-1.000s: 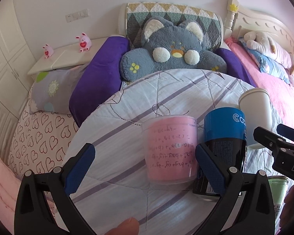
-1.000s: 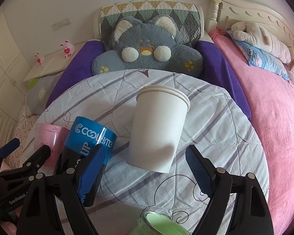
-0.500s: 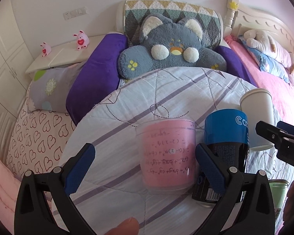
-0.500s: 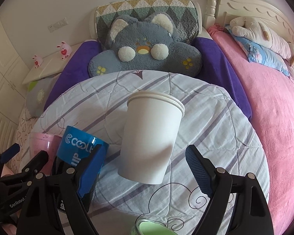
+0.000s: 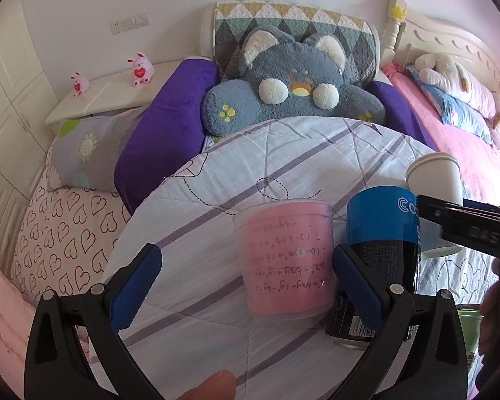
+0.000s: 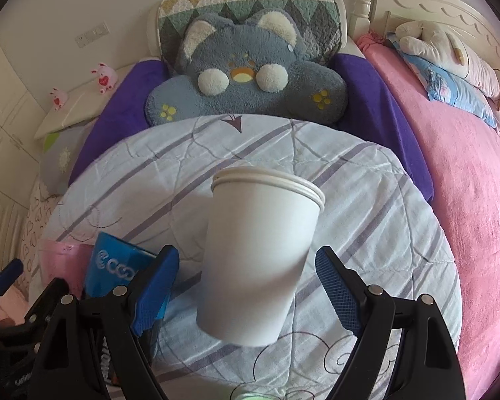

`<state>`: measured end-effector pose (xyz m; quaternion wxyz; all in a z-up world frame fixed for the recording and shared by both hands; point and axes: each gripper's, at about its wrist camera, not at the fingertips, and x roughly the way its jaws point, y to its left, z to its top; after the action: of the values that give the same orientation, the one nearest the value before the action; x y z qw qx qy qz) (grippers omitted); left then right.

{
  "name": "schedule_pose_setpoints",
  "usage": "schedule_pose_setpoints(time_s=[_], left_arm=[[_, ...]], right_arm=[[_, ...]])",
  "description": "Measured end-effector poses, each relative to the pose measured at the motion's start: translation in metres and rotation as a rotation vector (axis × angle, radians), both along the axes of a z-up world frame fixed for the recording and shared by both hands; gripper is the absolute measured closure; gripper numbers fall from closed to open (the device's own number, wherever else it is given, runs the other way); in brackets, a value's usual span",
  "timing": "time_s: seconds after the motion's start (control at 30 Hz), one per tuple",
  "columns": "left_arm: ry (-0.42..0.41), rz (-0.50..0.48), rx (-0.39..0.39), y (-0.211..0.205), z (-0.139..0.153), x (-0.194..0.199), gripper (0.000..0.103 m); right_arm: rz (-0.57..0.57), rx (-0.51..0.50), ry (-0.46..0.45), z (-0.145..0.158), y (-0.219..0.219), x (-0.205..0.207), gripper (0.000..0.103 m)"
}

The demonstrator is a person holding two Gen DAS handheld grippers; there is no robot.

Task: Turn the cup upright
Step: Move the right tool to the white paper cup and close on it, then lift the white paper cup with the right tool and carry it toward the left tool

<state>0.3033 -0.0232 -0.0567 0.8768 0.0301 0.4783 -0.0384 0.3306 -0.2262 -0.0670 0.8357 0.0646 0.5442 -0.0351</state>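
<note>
A pink translucent cup [image 5: 286,260] with upside-down writing stands on the striped quilt [image 5: 256,153], wide end up. My left gripper [image 5: 246,283] is open, its right finger [image 5: 356,286] just beside the cup. A white paper cup [image 6: 256,253] stands on the quilt, rim at the top; it also shows in the left wrist view [image 5: 436,183]. My right gripper [image 6: 246,290] is open, its fingers on either side of the white cup's lower part without touching it.
A blue and black can [image 5: 380,260] stands between the two cups, also in the right wrist view [image 6: 116,263]. A green cup [image 5: 468,326] sits low right. A grey plush cushion [image 5: 290,90], purple pillows [image 5: 163,133] and a pink blanket [image 6: 466,180] surround the quilt.
My right gripper has moved forward around the white cup, which looms larger between its fingers. My left gripper has shifted left, so the pink cup sits nearer its right finger.
</note>
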Motion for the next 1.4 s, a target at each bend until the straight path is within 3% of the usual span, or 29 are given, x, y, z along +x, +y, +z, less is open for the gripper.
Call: schedule_pose_setpoints(time_s=[0.13,0.2,0.57,0.87,1.13,1.4], left_arm=[[-0.003,-0.003,-0.006,-0.002,0.001,-0.001,0.000],[-0.003,-0.003,-0.009,-0.002,0.002,-0.001,0.000],[0.002,-0.001,-0.019,-0.005,0.002,-0.002,0.000],[-0.009,0.016,-0.023,-0.005,0.013,-0.006,0.000],[-0.059,0.016,-0.024,-0.001,0.049,-0.044,0.000],[-0.079,0.026,-0.005,0.017,0.060,-0.136,0.000]], right_arm=[[-0.009,0.011,0.052,-0.013,-0.001,0.012,0.022],[-0.003,0.010,0.072,-0.016,0.000,0.017,0.038],[0.030,0.015,0.102,-0.019,0.002,0.017,0.039],[0.039,0.033,0.044,0.006,0.003,0.003,0.039],[0.080,0.059,-0.037,0.059,0.017,-0.043,0.039],[0.145,0.151,-0.074,0.078,0.046,-0.144,0.039]])
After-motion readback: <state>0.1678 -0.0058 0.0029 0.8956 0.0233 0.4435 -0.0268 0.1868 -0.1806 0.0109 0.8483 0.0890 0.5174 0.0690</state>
